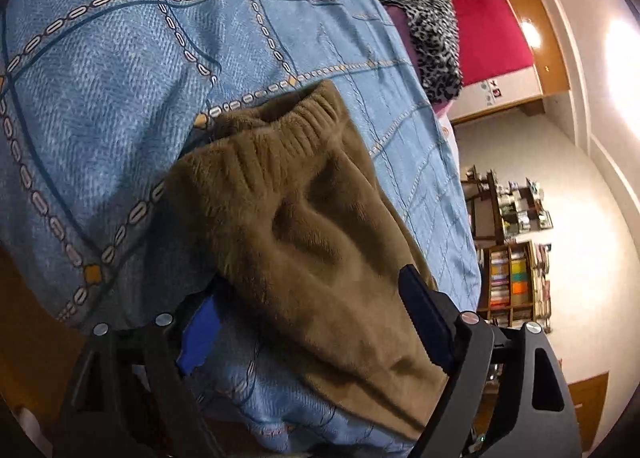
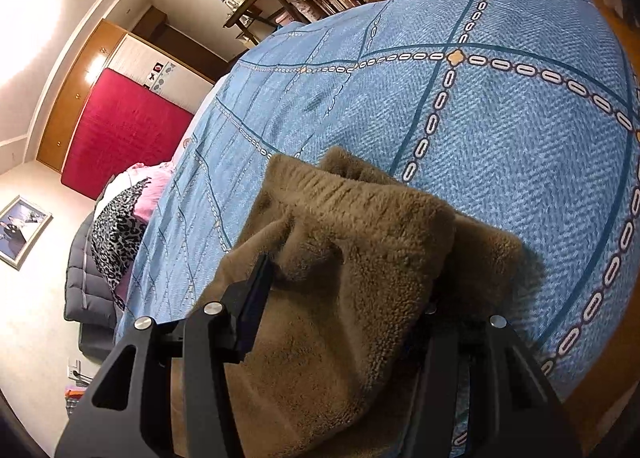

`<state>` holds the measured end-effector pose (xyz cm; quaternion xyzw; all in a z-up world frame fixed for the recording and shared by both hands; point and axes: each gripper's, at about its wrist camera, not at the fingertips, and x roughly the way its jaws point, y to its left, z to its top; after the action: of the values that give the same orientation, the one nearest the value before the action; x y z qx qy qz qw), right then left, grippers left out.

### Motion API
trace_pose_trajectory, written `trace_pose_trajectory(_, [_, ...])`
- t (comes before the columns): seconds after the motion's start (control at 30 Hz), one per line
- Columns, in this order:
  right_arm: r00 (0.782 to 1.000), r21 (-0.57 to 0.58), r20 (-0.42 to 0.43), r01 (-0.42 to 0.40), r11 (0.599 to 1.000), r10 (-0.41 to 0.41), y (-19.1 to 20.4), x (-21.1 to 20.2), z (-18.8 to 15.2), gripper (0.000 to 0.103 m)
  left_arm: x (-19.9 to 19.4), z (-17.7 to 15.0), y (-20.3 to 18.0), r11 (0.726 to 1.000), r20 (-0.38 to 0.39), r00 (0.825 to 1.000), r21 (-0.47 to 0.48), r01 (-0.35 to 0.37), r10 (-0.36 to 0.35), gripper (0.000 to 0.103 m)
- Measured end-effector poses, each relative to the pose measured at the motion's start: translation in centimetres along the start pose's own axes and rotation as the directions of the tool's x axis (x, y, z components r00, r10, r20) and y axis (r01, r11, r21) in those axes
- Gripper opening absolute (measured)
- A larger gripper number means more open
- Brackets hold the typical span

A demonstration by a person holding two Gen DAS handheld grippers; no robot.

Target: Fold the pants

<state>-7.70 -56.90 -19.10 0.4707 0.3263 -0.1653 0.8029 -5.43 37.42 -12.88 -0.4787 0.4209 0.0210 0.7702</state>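
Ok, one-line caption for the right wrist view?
Brown fleece pants folded on a blue patterned bedspread, lying between the right hand-held gripper fingers.

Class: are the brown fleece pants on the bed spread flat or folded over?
Folded over. The brown fleece pants lie doubled on the blue bedspread, the ribbed waistband on a lower layer; how many folds, cannot tell.

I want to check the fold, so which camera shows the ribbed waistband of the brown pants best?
The left wrist view: the ribbed waistband of the brown fleece pants curves open across the middle, unobstructed, on the blue bedspread. The right wrist view shows only a short ribbed strip at the top of the bunched fabric.
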Motion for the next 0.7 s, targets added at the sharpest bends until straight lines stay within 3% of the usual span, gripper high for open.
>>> trace_pose_trajectory(0.03, [1.000, -0.006, 0.000, 0.005, 1.000, -0.005, 0.1, 0.1, 0.0, 0.052, 0.1, 0.3, -0.2, 1.000, 0.010, 1.000, 0.000, -0.017, 0.017, 0.062])
trace_pose_trajectory(0.07, [1.000, -0.010, -0.001, 0.008, 1.000, -0.008, 0.2, 0.1, 0.0, 0.051, 0.2, 0.5, -0.5, 0.999, 0.014, 0.999, 0.005, -0.045, 0.045, 0.045])
trace_pose_trajectory(0.1, [1.000, -0.023, -0.002, 0.019, 1.000, -0.019, 0.5, 0.2, 0.0, 0.043, 0.3, 0.8, -0.8, 0.997, 0.016, 0.997, 0.014, -0.079, 0.079, 0.028])
trace_pose_trajectory(0.2, [0.998, -0.050, 0.000, 0.071, 0.996, -0.071, 1.4, 0.4, 0.1, 0.021, 0.3, 1.8, -1.7, 0.993, 0.026, 0.993, 0.028, -0.114, 0.113, 0.010])
trace_pose_trajectory(0.23, [0.997, -0.053, 0.002, 0.072, 0.996, -0.072, 1.7, 0.3, 0.2, 0.015, 0.2, 2.1, -2.2, 0.992, 0.032, 0.992, 0.039, -0.121, 0.120, 0.010])
trace_pose_trajectory(0.33, [0.997, -0.074, 0.026, 0.073, 0.995, -0.071, 3.2, -0.2, 0.9, 0.010, -0.5, 3.1, -4.2, 0.992, 0.067, 0.994, 0.079, -0.095, 0.089, 0.008])
trace_pose_trajectory(0.57, [0.994, -0.090, 0.105, 0.005, 0.996, 0.005, 5.1, -4.5, 3.3, 0.008, -3.0, 5.6, -9.2, 0.977, 0.130, 0.992, 0.208, -0.035, 0.008, 0.007])
trace_pose_trajectory(0.63, [0.993, -0.101, 0.114, 0.007, 0.995, 0.005, 4.8, -5.8, 3.0, 0.008, -3.7, 5.5, -8.6, 0.975, 0.132, 0.991, 0.216, -0.049, 0.021, 0.007])
trace_pose_trajectory(0.7, [0.995, -0.104, 0.093, 0.041, 0.994, -0.031, 3.7, -5.8, 2.1, 0.008, -3.5, 4.7, -6.6, 0.971, 0.118, 0.990, 0.217, -0.101, 0.077, 0.007])
